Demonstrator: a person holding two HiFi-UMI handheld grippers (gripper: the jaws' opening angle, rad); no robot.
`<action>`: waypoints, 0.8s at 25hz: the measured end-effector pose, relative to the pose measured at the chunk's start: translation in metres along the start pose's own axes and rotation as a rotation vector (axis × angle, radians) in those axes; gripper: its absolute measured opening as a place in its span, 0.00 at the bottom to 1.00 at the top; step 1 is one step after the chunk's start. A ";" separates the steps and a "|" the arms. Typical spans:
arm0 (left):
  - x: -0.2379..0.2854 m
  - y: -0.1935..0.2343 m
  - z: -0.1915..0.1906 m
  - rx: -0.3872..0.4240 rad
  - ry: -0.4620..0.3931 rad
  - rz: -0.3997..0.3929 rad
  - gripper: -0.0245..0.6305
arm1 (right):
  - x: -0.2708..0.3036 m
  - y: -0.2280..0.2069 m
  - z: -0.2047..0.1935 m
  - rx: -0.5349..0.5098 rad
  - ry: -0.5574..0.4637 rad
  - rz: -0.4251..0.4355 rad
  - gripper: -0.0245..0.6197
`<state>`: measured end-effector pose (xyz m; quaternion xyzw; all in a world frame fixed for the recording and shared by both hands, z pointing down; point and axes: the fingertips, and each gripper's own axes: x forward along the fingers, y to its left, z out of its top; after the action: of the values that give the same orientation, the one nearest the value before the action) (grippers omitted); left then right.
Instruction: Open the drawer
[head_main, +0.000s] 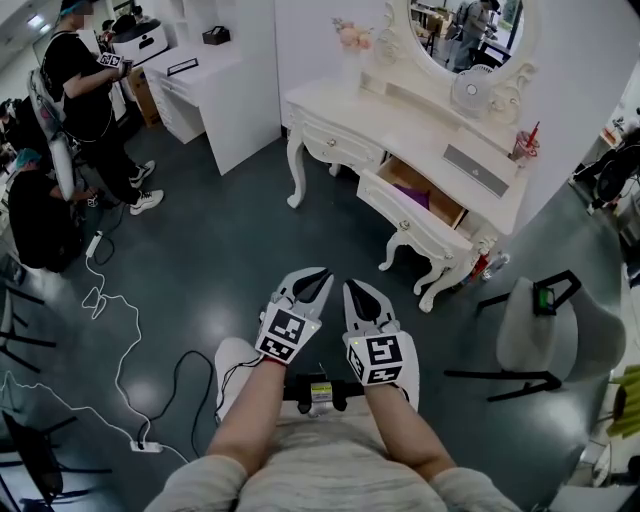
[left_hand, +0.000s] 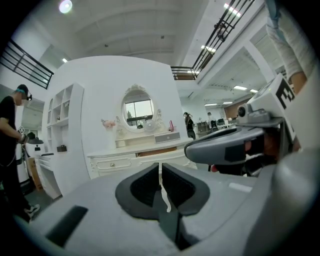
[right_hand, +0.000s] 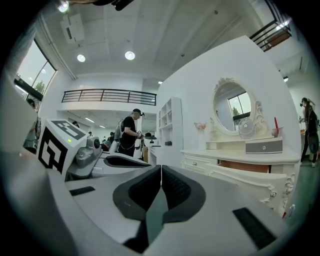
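Note:
A white dressing table (head_main: 400, 120) with an oval mirror stands across the floor, some way ahead of me. Its right drawer (head_main: 412, 214) is pulled out, showing a wooden inside with something purple in it. The left drawer (head_main: 338, 147) is closed. Low in the head view my left gripper (head_main: 318, 283) and right gripper (head_main: 358, 293) are side by side, both shut and empty, well short of the table. In the left gripper view the left gripper (left_hand: 160, 167) points at the table (left_hand: 145, 150). The right gripper (right_hand: 161, 170) has the table (right_hand: 240, 160) to its right.
A grey chair (head_main: 545, 325) stands to the right of the table. Cables (head_main: 110, 340) trail over the dark floor at left. People (head_main: 80, 85) stand by a white cabinet (head_main: 215, 95) at the far left. A red cup (head_main: 525, 148) and a small fan (head_main: 470, 90) sit on the tabletop.

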<state>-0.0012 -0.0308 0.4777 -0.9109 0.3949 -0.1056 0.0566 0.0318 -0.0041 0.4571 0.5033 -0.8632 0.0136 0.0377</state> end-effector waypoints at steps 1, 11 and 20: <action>0.001 0.003 0.000 -0.006 -0.002 0.003 0.08 | 0.002 -0.001 0.001 0.007 -0.004 -0.003 0.05; 0.013 0.027 -0.004 -0.013 -0.003 0.025 0.08 | 0.026 -0.012 0.004 0.019 -0.017 0.001 0.05; 0.020 0.049 -0.030 -0.030 0.060 0.041 0.08 | 0.052 -0.006 0.015 -0.013 -0.042 0.032 0.05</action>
<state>-0.0301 -0.0795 0.5002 -0.8998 0.4165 -0.1258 0.0334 0.0103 -0.0531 0.4466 0.4893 -0.8718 -0.0022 0.0225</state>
